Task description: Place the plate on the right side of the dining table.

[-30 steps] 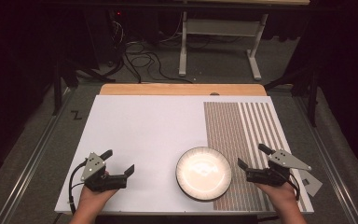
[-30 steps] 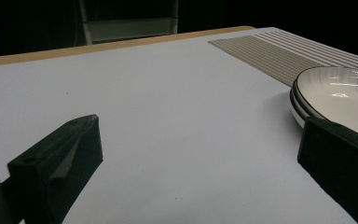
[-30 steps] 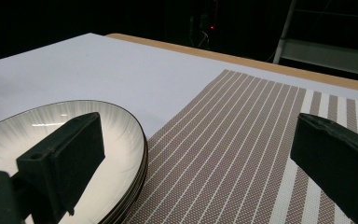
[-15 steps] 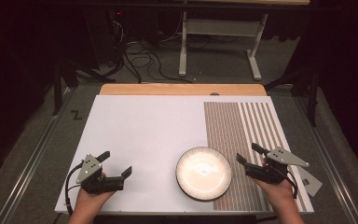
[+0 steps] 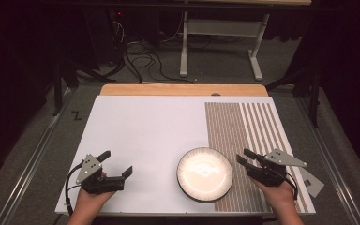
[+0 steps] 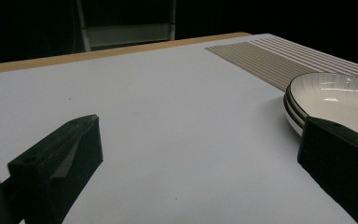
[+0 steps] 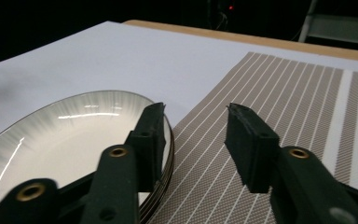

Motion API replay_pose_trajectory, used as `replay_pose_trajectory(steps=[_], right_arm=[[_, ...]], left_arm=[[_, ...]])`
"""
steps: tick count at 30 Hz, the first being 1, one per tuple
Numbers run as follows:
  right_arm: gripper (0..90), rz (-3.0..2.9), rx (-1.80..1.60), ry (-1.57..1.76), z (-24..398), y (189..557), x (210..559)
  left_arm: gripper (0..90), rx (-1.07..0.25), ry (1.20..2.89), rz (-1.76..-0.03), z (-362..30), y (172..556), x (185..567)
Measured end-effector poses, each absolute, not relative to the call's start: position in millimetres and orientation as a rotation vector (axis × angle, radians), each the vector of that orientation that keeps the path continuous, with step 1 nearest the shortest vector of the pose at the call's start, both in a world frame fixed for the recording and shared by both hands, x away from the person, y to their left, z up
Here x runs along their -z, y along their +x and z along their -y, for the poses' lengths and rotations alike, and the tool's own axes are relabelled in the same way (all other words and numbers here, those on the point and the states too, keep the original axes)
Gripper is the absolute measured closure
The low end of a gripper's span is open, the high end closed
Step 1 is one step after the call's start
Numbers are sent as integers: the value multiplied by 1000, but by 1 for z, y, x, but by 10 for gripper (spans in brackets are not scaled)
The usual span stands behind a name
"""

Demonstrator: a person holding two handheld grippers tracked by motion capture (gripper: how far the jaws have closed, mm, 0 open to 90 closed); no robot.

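From above, the white surface (image 5: 145, 140) carries one round plate (image 5: 205, 174) near its front edge, lying half on the bare white and half on a brown striped mat (image 5: 243, 136) that covers the right part. A light wooden strip runs along the far edge, and beyond it stand a metal stand and loose cables on the floor. The left gripper view comes in low and shows what the high view does not: the rim looks doubled, two dark-edged lips one on the other, so there may be two stacked plates (image 6: 335, 100); I cannot tell for certain. The right gripper view shows fine grey streaks running in from the rim of the plate (image 7: 74, 135) and thin white lines crossing the mat's weave.

Counted: two grippers, one mat, one plate or a stack of two.

The left gripper (image 5: 117, 165) hovers left of the plate with its fingers (image 6: 56, 161) spread wide, nothing between them, touching nothing. The right gripper (image 5: 243, 157) sits at the plate's right edge; its fingers (image 7: 251, 144) have just been closing and stand partly apart, with only mat between them. The left finger is just beside the plate's rim; whether it touches I cannot tell.
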State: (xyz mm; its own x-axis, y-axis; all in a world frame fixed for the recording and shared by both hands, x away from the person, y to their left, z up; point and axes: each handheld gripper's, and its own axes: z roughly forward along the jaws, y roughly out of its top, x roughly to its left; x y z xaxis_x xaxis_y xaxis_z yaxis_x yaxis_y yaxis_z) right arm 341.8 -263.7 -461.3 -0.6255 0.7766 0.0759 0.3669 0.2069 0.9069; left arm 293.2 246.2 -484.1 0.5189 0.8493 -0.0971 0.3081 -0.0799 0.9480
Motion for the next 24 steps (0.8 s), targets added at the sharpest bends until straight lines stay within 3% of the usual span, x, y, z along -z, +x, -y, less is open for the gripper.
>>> replay_pose_trajectory(steps=[17, 24], right_arm=[[900, -2303, -1293, 1104, 260, 342, 475], [900, -2337, -1277, 1062, 255, 342, 474]], left_arm=[[4, -592, 1646, -989, -243, 300, 485], [4, -598, 1664, -977, -244, 298, 485]])
